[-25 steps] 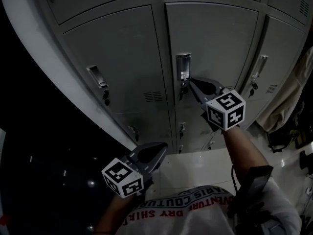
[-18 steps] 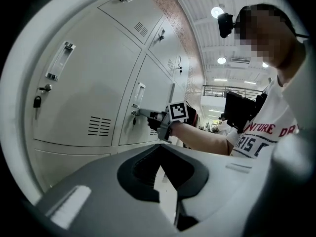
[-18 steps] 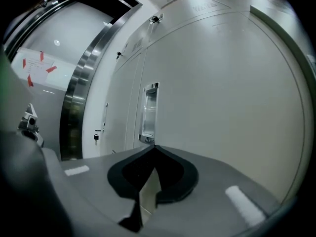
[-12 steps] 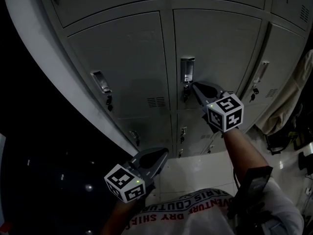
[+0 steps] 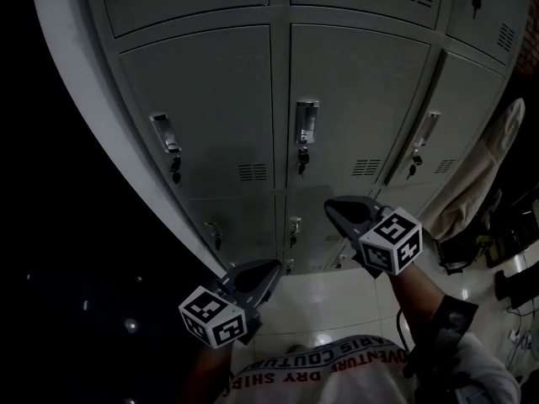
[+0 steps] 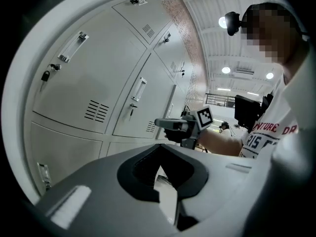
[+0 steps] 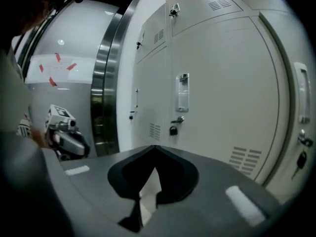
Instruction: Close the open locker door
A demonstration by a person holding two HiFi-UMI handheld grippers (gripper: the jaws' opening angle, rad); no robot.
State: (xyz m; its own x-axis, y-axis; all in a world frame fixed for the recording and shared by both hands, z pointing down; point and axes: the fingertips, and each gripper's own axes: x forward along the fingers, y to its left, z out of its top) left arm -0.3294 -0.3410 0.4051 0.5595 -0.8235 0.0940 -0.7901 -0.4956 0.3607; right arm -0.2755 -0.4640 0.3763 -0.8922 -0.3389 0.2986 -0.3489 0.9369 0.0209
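Grey lockers fill the head view, and the middle locker door (image 5: 358, 99) lies flush with its neighbours. Its chrome handle (image 5: 306, 122) has a key lock (image 5: 302, 159) below. My right gripper (image 5: 333, 208) is shut on nothing and hangs below that handle, apart from the door. My left gripper (image 5: 268, 268) is shut and empty, lower and nearer the floor. In the right gripper view the gripper (image 7: 154, 147) points at the same handle (image 7: 183, 93) and lock (image 7: 174, 130). The left gripper view shows its gripper (image 6: 159, 145) and, beyond, the right gripper (image 6: 170, 124).
Neighbouring locker doors (image 5: 202, 99) at left and right (image 5: 459, 108) are also flush, each with a handle and a key. Lower lockers (image 5: 290, 225) sit beneath. A pale cloth (image 5: 480, 175) hangs at right. White floor tiles (image 5: 320, 301) lie below. A steel door frame (image 7: 106, 78) stands left of the lockers.
My right gripper has drawn back from the middle locker's handle, down and towards the person. The left gripper has hardly moved. The head view has tilted up the lockers.
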